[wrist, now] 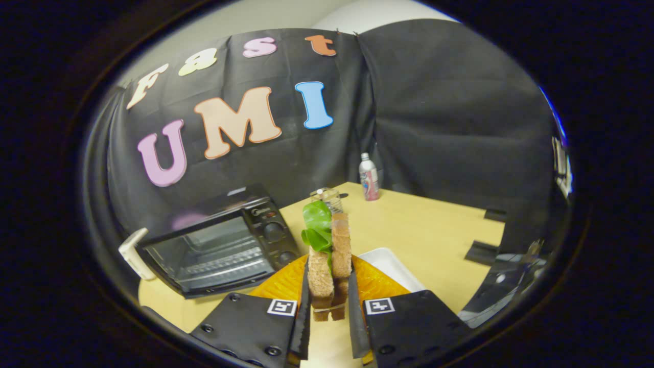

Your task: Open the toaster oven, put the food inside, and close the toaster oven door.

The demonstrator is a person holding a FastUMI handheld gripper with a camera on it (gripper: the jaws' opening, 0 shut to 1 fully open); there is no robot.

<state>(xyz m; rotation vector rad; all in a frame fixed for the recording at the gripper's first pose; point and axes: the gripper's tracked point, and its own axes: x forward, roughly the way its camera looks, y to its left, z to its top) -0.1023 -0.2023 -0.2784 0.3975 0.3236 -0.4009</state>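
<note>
Sandwich clamped upright in my tongs

My tongs (pixel 329 306) press both fingers on the lettuce sandwich (pixel 329 260), lifted above the orange plate (pixel 283 283) on the desk (pixel 429 235). The toaster oven (pixel 219 245) sits at ten o'clock, door closed; a bottle (pixel 369 176) stands at one o'clock.

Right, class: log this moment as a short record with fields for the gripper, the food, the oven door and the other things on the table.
gripper: shut on the sandwich
sandwich: upright between the fingers, lettuce at the top
toaster oven: beyond the fingers, door open
orange plate: under the sandwich
white tray: beside the plate
bottle: standing at the table's far edge
</note>
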